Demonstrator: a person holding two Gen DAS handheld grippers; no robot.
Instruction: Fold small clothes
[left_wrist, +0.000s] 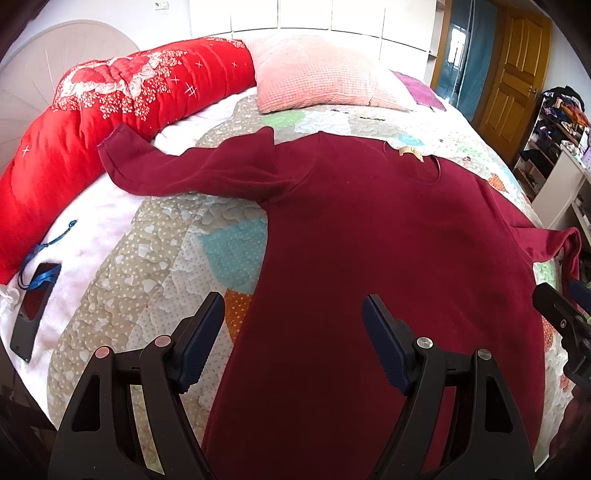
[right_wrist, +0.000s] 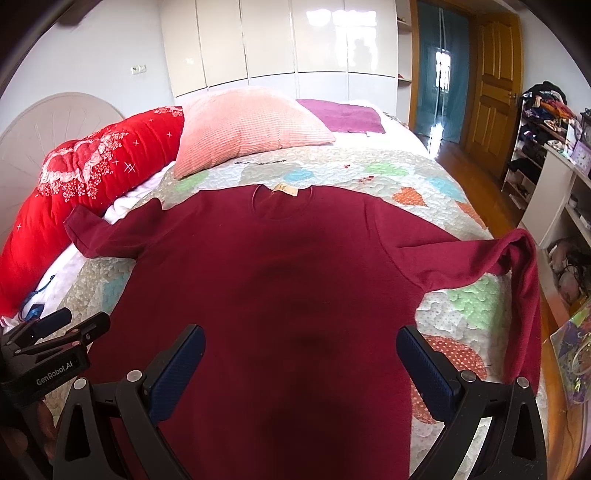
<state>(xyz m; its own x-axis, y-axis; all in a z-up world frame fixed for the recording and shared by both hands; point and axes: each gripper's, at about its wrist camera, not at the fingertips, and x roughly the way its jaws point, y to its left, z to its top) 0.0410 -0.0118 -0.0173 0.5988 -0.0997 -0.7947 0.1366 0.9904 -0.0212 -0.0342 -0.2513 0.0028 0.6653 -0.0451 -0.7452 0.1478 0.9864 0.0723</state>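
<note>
A single maroon long-sleeved top (right_wrist: 280, 280) lay spread flat, front down, on the patchwork quilt (right_wrist: 373, 173) of a bed, its neck label toward the pillows and its hem toward the two handheld grippers. The left gripper (left_wrist: 293, 325) hovered over the lower left side of the garment with its fingers (left_wrist: 207, 325) spread wide and holding nothing. The right gripper (right_wrist: 301, 354) hung over the lower middle, its fingers (right_wrist: 424, 362) likewise wide apart and empty.

One sleeve (right_wrist: 110, 232) reached out toward the red floral quilt roll (right_wrist: 74, 192); the other sleeve (right_wrist: 517, 273) ran off the bed's edge and drooped down its side.

The fold appeared not yet begun. The step in hand looked to be a first grasp, and doing it well would likely mean bringing the hanging sleeve back onto the bed first. Each pair of fingers would then pinch both layers at an edge, so that the cloth lifts without bunching. The crease would best run parallel to the side seam.

Counted in view: one top, two sleeves, one pink pillow (right_wrist: 247, 125), one red quilt roll, one purple cloth (right_wrist: 343, 116) and one dark phone (left_wrist: 33, 314) on a blue lanyard.
</note>
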